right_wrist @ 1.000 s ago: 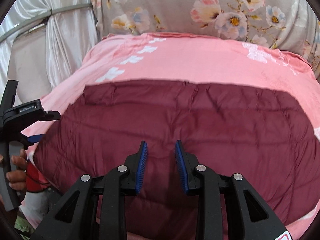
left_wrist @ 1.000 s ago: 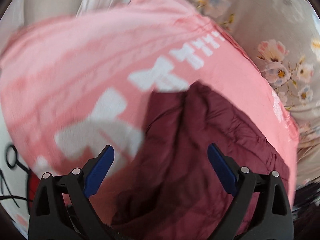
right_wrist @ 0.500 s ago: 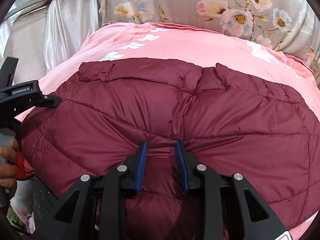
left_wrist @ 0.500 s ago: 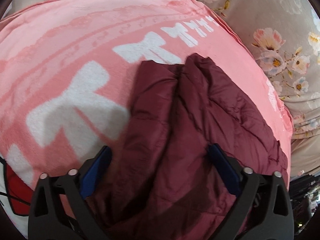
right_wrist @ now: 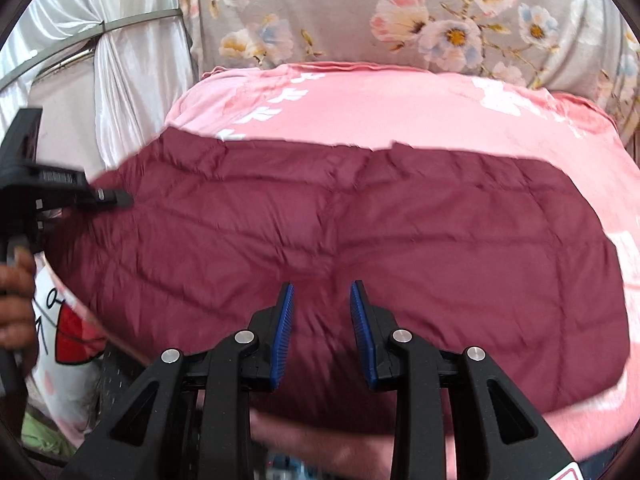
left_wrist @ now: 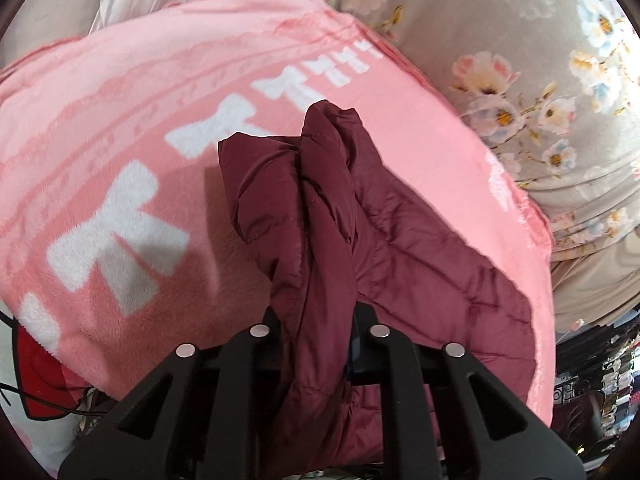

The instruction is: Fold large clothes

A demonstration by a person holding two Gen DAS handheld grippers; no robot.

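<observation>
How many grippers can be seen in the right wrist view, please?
2. The right gripper sits at the bottom centre, over the maroon jacket. The left gripper enters from the left edge at the jacket's left end; its fingers are hidden there.

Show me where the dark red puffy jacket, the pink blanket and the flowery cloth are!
puffy jacket (right_wrist: 400, 220): right wrist view, middle of its quilted top.
pink blanket (left_wrist: 120, 120): left wrist view, bare fleece.
flowery cloth (right_wrist: 360, 8): right wrist view, grey part beside flowers.
</observation>
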